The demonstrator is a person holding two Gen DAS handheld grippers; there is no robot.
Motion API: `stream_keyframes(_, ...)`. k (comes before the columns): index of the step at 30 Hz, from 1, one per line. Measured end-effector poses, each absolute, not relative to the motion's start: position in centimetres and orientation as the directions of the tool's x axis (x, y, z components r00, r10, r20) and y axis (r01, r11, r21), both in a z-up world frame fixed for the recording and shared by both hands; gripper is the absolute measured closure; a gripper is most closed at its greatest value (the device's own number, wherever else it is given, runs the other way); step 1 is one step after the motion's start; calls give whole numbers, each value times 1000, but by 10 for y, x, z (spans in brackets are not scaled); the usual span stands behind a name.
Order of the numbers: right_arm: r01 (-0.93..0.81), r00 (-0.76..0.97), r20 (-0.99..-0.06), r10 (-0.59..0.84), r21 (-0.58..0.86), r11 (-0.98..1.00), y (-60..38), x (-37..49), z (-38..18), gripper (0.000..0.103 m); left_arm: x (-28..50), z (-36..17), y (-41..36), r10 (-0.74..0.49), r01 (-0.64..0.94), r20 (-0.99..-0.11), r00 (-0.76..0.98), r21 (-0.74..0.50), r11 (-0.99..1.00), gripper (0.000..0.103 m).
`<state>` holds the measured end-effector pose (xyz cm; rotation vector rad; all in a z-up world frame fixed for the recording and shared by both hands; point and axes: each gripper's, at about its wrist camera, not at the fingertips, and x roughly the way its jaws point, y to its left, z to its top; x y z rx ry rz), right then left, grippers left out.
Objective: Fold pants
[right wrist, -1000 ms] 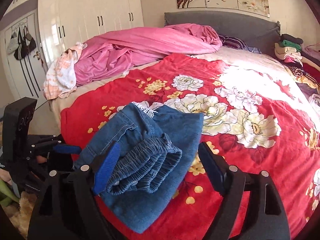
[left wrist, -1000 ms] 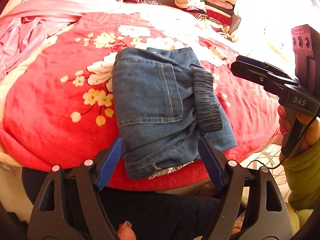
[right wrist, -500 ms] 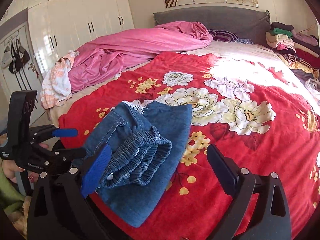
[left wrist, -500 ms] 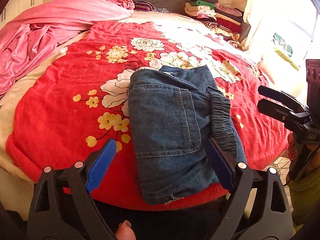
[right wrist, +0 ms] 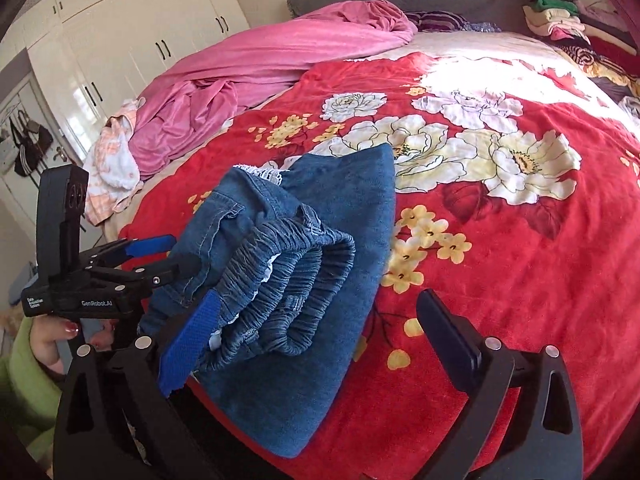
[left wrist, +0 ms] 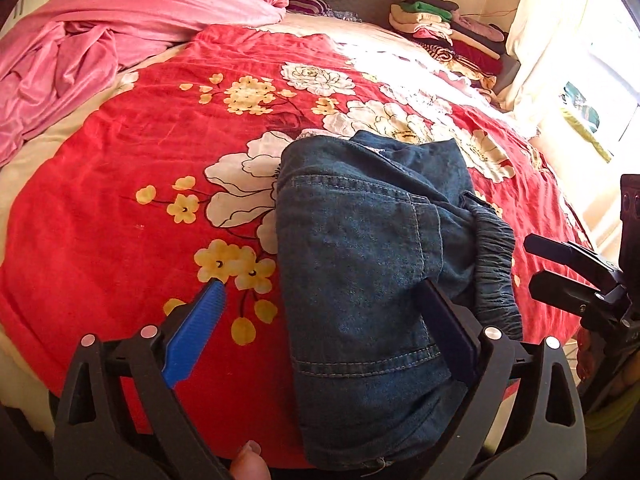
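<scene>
Folded denim pants [left wrist: 360, 280] lie in a thick bundle near the front edge of the red floral blanket [left wrist: 120, 220], back pocket up, elastic waistband [right wrist: 288, 280] stacked in gathered layers on the side toward the right gripper. The left gripper [left wrist: 320, 336] hangs over that near edge with its jaws spread wide, having just been opening: its blue left pad [left wrist: 196, 336] is over bare blanket, clear of the denim, while the right finger sits against the pocket side of the bundle, contact unclear. Most of the pants' width lies between and beyond those fingers. The right gripper [right wrist: 320, 340] is spread wide too, jaws just opened further; its left pad [right wrist: 188, 344] is beside the waistband folds, the right finger over the blanket, well apart from the cloth. A pink quilt [right wrist: 260, 60] is heaped far beyond the jaws, and stacked clothes [left wrist: 448, 28] sit at the headboard.
</scene>
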<state>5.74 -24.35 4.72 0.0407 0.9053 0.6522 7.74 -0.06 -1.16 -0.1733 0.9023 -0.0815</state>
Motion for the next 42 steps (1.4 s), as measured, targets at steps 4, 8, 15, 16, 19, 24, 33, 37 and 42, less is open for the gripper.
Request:
stream_keyframes(4, -503, 420, -720, 553, 323, 802, -239, 59, 43, 5, 80, -20, 1, -161, -7, -780, 605, -207, 978, 13)
stream_keyframes(8, -507, 401, -730, 553, 326, 798, -231, 60, 39, 5, 81, -24, 0, -169, 1, -779, 603, -211, 977, 12)
stream_keyframes(15, -451, 330, -749, 575, 410, 793, -228, 70, 19, 4, 86, -29, -5, -214, 34, -780, 589, -241, 970, 12)
stream_keyframes(16, -443, 327, -743, 584, 425, 789, -229, 71, 18, 4, 87, -30, -5, -222, 39, -779, 586, -246, 968, 12)
stream_keyframes(19, -442, 323, -732, 600, 444, 779, -228, 74, 17, 4, 89, -31, -8, -238, 50, -777, 583, -258, 965, 12)
stream_keyframes(24, -457, 326, -708, 626, 462, 760, -223, 82, 15, 5, 94, -31, -6, -260, 44, -767, 587, -290, 956, 19)
stream_keyframes(33, -483, 315, -661, 681, 506, 714, -222, 89, 12, 44, 93, -29, -5, -336, 60, -733, 591, -376, 925, 51)
stream_keyframes(37, -492, 328, -642, 693, 510, 706, -223, 84, 18, 49, 90, -23, -6, -346, 67, -721, 600, -386, 920, 56)
stream_keyframes(42, -516, 342, -626, 701, 499, 697, -223, 77, 31, 52, 88, -14, -6, -360, 76, -705, 612, -400, 913, 58)
